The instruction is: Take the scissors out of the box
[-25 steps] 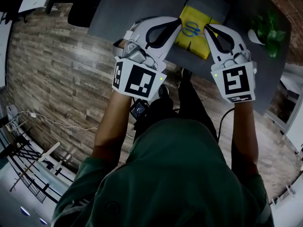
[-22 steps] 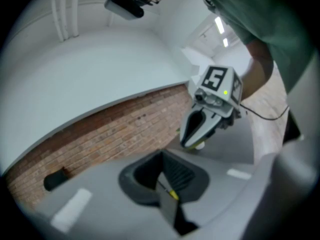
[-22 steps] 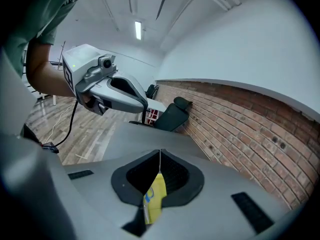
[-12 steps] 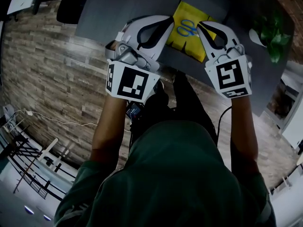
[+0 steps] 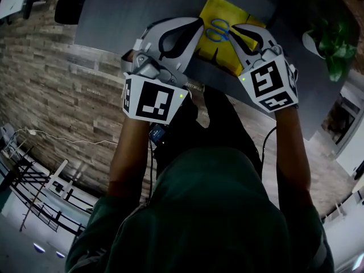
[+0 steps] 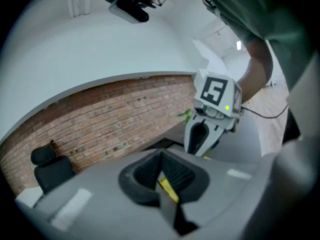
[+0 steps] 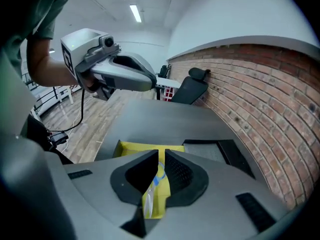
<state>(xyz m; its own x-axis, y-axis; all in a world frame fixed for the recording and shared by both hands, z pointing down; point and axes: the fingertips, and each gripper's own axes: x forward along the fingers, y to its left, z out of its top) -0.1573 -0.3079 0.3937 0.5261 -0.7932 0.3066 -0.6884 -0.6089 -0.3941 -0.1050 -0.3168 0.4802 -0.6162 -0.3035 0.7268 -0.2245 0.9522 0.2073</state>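
Scissors (image 5: 216, 32) lie in yellow box (image 5: 223, 9); left tool (image 5: 198, 24) seemingly pressed together, right tool (image 5: 237, 29) narrowly spread.

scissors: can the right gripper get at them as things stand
Probably yes: the scissors lie uncovered in the open box, and the right gripper points straight at them with nothing between.

Head view: dim overall, with corners falling to black. The fisheye bows the floor boards (image 5: 51, 95). The yellow box (image 5: 227, 27) is the only saturated patch on the dark table (image 5: 125, 10).
Right gripper view: brighter and fairly sharp, lit by a ceiling strip light (image 7: 135, 13) at far left. The brick wall (image 7: 260, 94) is evenly lit, its courses curved by the lens.
Left gripper view: soft throughout, grey foreground blurred, black circular rim. A green lamp (image 6: 227, 107) glows.
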